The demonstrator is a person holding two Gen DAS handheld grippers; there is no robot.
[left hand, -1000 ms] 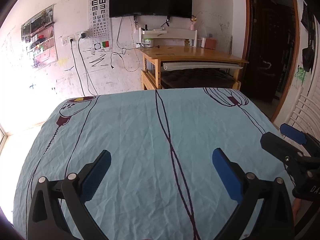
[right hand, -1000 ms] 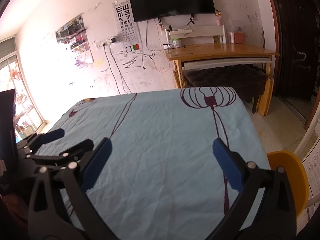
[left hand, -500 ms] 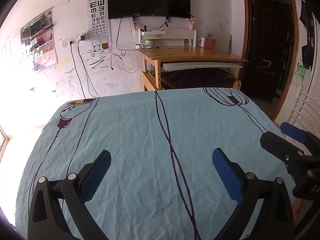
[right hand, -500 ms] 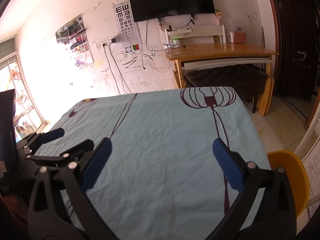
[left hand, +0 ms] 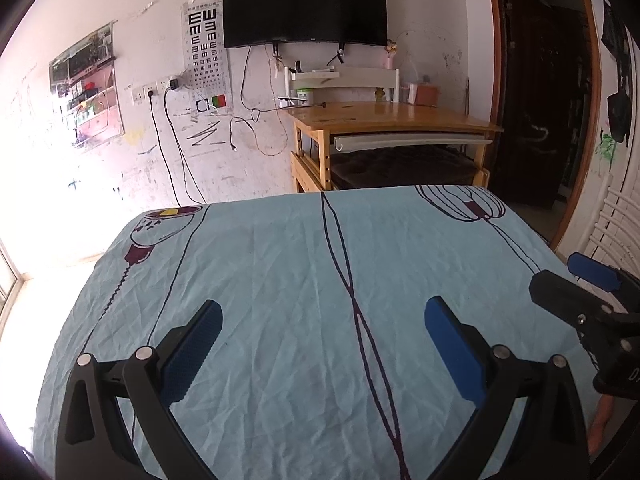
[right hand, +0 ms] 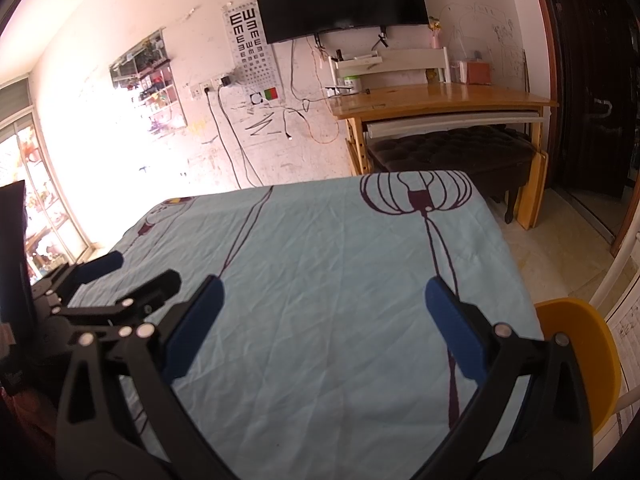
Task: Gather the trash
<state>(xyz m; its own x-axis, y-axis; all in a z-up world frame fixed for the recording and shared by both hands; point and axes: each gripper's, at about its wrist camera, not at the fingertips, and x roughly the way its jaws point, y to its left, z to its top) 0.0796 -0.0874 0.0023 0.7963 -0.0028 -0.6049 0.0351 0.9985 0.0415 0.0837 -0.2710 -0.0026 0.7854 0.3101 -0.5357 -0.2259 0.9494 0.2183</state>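
Trash is not to be seen in either view, so its weight, stiffness and best holding place cannot be judged.

From the left wrist, the left gripper [left hand: 322, 322] is held spread and empty over the blue sheet [left hand: 280, 264]; the right gripper [left hand: 588, 280] is glimpsed alongside.

From the right wrist, the right gripper is likewise held agape, nothing grasped, with a yellow chair [right hand: 580, 344] just beside the bed.

Home bedroom, quilted bed [left hand: 280, 280], wall television [left hand: 304, 6], wooden desk [left hand: 392, 118]
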